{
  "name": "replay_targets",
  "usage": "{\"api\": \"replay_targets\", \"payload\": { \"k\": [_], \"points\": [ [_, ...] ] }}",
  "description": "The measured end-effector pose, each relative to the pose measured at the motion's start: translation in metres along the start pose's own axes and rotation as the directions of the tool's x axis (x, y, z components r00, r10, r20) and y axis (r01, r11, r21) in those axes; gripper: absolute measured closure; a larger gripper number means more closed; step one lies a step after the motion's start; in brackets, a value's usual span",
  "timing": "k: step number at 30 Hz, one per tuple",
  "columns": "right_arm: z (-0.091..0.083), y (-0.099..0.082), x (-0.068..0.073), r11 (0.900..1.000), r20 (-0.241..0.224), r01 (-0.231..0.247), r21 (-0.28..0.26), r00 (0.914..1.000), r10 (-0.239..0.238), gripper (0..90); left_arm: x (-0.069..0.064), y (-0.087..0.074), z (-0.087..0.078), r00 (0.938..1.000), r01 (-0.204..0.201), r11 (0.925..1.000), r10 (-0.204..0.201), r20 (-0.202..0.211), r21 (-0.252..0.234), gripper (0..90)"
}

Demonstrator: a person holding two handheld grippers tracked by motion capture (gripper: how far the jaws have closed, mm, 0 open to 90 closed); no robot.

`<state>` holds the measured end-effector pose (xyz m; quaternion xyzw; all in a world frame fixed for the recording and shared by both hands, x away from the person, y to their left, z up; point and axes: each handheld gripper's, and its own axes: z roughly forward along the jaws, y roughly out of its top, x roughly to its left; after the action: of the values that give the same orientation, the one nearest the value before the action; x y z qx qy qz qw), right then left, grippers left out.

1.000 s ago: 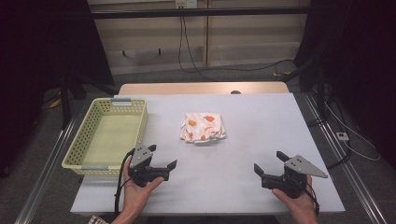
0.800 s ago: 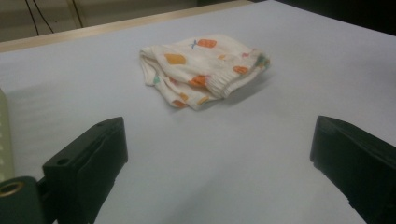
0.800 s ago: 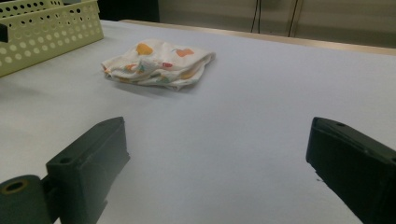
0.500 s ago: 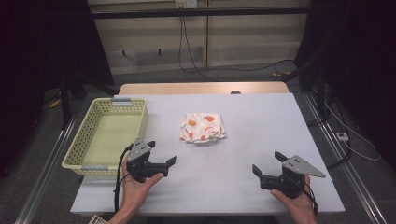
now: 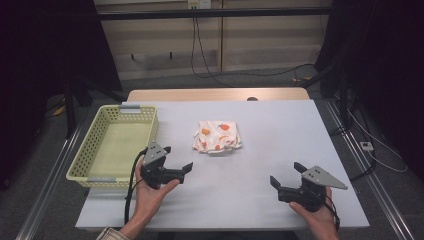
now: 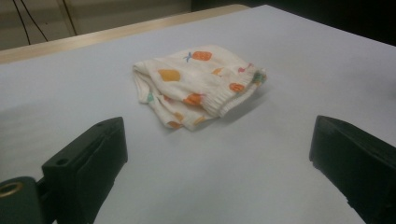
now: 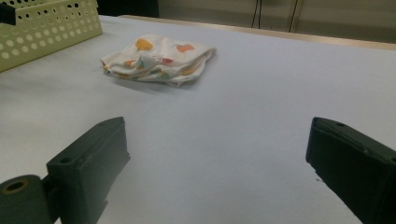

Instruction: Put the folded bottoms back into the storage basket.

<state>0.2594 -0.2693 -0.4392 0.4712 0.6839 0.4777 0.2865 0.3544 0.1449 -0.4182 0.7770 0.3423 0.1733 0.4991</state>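
High view: we see left gripper [image 5: 176, 161] moved slightly forward and toward cloth since earlier frame; right gripper [image 5: 286, 175] nearly same place. Both jaws wide, holding nothing. One folded cloth [image 5: 217, 136] at table [image 5: 280, 130] centre, long axis left-right. One basket [image 5: 116, 145] at left edge.

Left gripper view: we see two jaws spread wide, cloth [image 6: 198, 86] ahead between them, apart, elastic edge toward right.

Right gripper view: jaws wide; cloth [image 7: 156, 59] far ahead, left; basket [image 7: 46, 28] corner beyond.
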Motion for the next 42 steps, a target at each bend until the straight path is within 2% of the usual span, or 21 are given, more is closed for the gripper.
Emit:
{"api": "replay_targets", "payload": {
  "k": [7,20,22,27,32,33,34,35,38,39,42],
  "points": [
    [0.0,0.0,-0.001,1.0,0.002,-0.001,0.003,1.0,0.001,5.4,-0.004,0.012,0.008,1.0,-0.007,0.9996,0.007,-0.002,-0.026,5.0],
    [0.0,0.0,-0.002,1.0,-0.004,-0.003,0.003,1.0,0.003,5.4,-0.003,0.026,0.029,0.9997,0.001,0.9999,0.0,0.023,-0.016,4.9],
    [0.0,0.0,-0.001,1.0,-0.004,-0.003,0.005,1.0,0.003,5.4,-0.003,0.029,0.031,0.9997,-0.009,0.9998,0.009,0.024,-0.016,5.4],
    [0.001,0.0,-0.002,1.0,-0.008,-0.006,0.007,1.0,0.006,5.4,0.001,0.035,0.038,0.9997,0.013,0.9998,-0.013,0.022,-0.014,5.8],
    [0.001,0.0,-0.002,0.9999,-0.008,-0.007,0.009,0.9999,0.007,5.4,0.004,0.041,0.041,0.9999,0.015,0.9999,-0.015,0.007,-0.008,5.9],
    [0.002,0.0,-0.002,0.9999,-0.009,-0.005,0.015,1.0,0.005,5.6,0.005,0.043,0.044,0.9995,0.031,0.9994,-0.031,0.003,-0.013,6.0],
    [0.002,0.0,-0.002,0.9999,-0.009,-0.005,0.015,1.0,0.005,5.6,0.005,0.043,0.044,0.9995,0.031,0.9994,-0.031,0.003,-0.013,6.0],
    [0.002,0.0,-0.002,0.9999,-0.009,-0.01,0.014,0.9999,0.01,5.6,0.006,0.046,0.046,0.9984,0.051,0.9987,-0.051,0.022,-0.006,6.1],
    [0.002,0.0,-0.002,0.9999,-0.007,-0.007,0.013,0.9999,0.007,5.6,0.006,0.05,0.049,0.9984,0.051,0.9987,-0.051,0.025,-0.004,5.9],
    [0.002,0.0,-0.002,0.9998,-0.007,-0.008,0.015,0.9999,0.008,5.6,0.007,0.052,0.051,0.9976,0.062,0.9981,-0.062,0.029,-0.003,6.2],
    [0.002,0.0,-0.002,0.9999,-0.009,-0.003,0.014,1.0,0.003,5.6,0.007,0.054,0.055,0.998,0.061,0.9982,-0.061,0.017,0.0,8.1]
  ]
}}
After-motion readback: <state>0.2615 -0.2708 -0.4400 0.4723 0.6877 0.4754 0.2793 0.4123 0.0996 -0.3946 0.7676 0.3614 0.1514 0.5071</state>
